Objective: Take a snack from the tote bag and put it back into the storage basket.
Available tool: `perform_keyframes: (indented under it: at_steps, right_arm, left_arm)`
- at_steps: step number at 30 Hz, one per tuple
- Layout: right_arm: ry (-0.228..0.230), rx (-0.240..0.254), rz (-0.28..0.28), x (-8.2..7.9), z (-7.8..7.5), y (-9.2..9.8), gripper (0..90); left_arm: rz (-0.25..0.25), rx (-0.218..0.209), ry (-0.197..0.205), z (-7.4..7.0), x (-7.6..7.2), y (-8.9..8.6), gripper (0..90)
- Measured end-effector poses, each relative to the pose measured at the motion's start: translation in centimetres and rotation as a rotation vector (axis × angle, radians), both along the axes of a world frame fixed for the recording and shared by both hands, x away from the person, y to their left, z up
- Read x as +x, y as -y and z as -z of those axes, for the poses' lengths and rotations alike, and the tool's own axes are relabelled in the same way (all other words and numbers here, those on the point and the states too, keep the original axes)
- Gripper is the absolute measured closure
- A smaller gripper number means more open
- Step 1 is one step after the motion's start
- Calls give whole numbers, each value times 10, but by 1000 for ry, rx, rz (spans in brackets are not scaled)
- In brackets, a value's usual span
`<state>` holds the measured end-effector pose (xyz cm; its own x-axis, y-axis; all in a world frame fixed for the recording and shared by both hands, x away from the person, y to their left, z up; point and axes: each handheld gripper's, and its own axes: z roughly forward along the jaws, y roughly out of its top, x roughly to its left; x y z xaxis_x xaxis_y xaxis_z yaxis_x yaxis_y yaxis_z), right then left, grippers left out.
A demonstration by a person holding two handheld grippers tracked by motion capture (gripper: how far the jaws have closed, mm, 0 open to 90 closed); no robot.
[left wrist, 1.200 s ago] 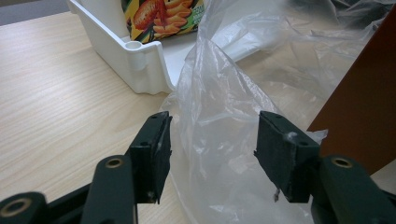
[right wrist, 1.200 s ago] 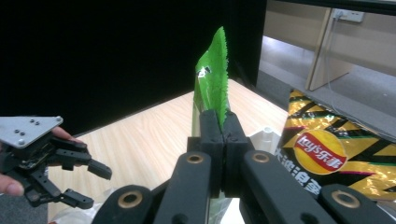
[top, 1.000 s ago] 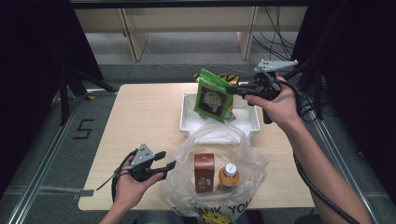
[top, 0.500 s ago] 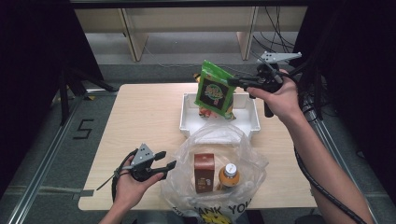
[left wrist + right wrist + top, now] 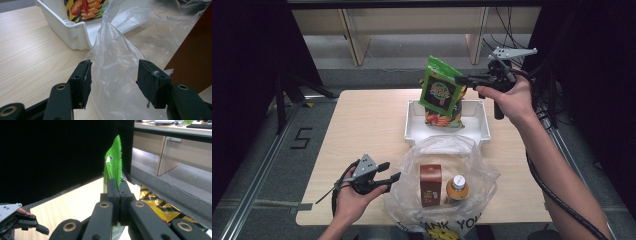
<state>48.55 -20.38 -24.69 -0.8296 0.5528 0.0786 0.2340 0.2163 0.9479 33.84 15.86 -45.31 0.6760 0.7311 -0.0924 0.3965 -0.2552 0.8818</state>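
Note:
A green snack bag hangs over the white tray, and my right gripper is shut on its top edge. In the right gripper view the jaws pinch the bag's serrated green edge. My left gripper sits low at the table's front left, open, at the rim of a clear plastic bag. In the left gripper view a fold of that plastic bag stands between the open jaws without being pressed. A brown carton and an orange-capped bottle stand inside the plastic bag.
The tray's corner lies just beyond the plastic bag, with the snack bag's lower end above it. The carton's side rises at the right of my left gripper. Bare wooden tabletop spreads to the left.
My right gripper has raised the snack bag higher above the tray. The left gripper has stayed where it was.

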Motion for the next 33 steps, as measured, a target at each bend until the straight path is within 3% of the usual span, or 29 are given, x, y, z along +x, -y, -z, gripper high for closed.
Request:
perform_keyframes:
  at_steps: [5,6,15,17,18,21,27,28,29,32,33]
  right_arm:
    - [3,-8,11,6,5,0,900]
    - [-22,-8,15,6,7,0,900]
    - [-82,-17,36,19,31,4,900]
    - [-67,-29,42,22,35,5,900]
    - [-93,-18,48,22,37,4,900]
    - [-79,-32,49,27,42,5,900]
    - [-99,-39,61,37,55,6,900]
    - [-128,-30,72,37,56,5,900]
    - [-101,-43,68,40,60,6,900]
    - [-136,-49,74,42,65,4,900]
    - [-126,-56,67,45,68,4,900]
  left_arm:
    - [-6,-5,-2,0,0,-1,441]
    - [-4,-2,1,0,0,-1,442]
    - [-3,-3,-1,0,0,0,442]
    - [-2,0,-1,0,0,-1,442]
    - [-2,0,-1,0,0,-1,441]
    - [-1,-5,-8,1,0,0,441]
    - [8,7,0,1,0,-1,442]
    - [9,7,0,1,0,-1,441]
    - [-1,-1,-10,1,0,0,442]
    - [-3,-3,-12,2,-1,0,441]
    - [-3,-4,-12,2,-1,-1,441]
